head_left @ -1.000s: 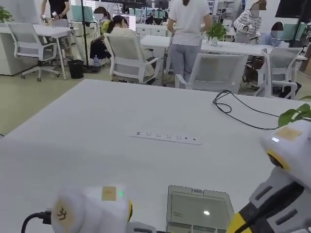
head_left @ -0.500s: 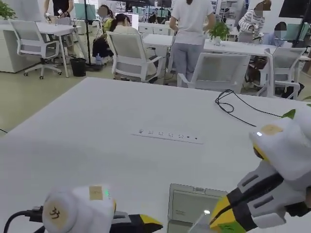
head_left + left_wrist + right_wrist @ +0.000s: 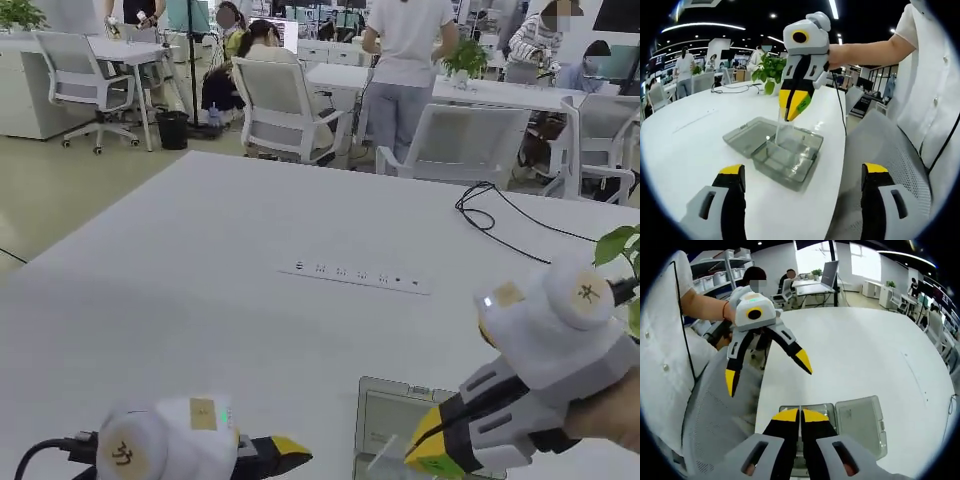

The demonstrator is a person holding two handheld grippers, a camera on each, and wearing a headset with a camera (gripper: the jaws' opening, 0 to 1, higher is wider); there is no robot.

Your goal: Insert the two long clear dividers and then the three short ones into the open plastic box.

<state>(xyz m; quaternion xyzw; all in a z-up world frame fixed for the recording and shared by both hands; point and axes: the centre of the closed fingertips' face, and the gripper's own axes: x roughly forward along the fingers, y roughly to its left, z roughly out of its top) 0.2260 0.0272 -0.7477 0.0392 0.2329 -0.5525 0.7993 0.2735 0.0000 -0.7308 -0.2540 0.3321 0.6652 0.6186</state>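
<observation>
Since a second ago my right tool (image 3: pixel 791 116) has come over the open plastic box (image 3: pixel 782 176), clamped on a clear divider (image 3: pixel 785 132) dipping inside; my left tool (image 3: pixel 769 377) stands apart.

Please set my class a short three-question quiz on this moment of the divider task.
1. True or false: the right hand-held gripper is shut on a thin clear plastic divider.
2. The divider is: A) hanging over the open clear plastic box; B) lying flat inside it; C) held by both grippers.
3. Fill in: the left hand-held gripper has its jaws ____.
Key: 1 true; 2 A; 3 open.
</observation>
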